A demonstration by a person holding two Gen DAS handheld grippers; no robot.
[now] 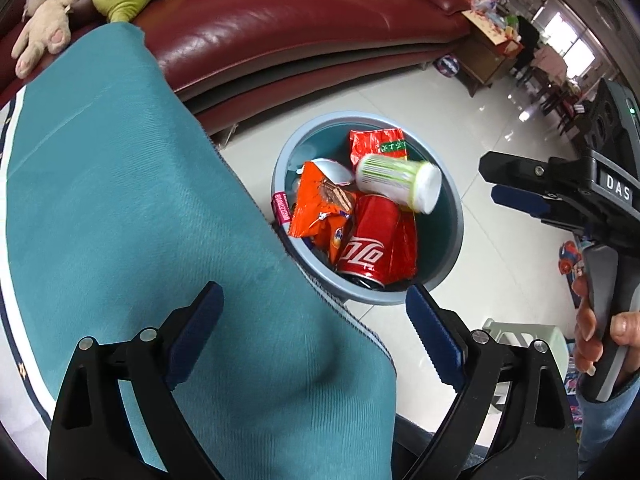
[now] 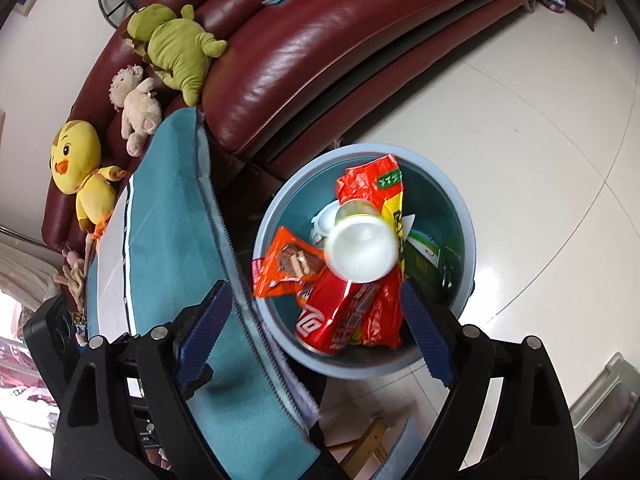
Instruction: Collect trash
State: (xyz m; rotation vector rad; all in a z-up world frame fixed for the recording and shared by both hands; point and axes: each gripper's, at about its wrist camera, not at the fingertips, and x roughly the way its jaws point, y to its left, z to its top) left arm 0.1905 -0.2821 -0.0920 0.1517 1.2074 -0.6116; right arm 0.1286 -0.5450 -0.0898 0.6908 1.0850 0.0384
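Trash bin [image 1: 450, 240] on tiled floor [image 1: 400, 92] beside red sofa [image 1: 280, 24]; both grippers spread, empty.

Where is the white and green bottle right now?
The bottle is over the open bin, blurred, above the red can and orange wrapper; in the right wrist view neither gripper touches it.

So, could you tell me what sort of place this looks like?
Probably a home living room: a dark red leather sofa with plush toys on it, a tiled floor, and a small trash bin.
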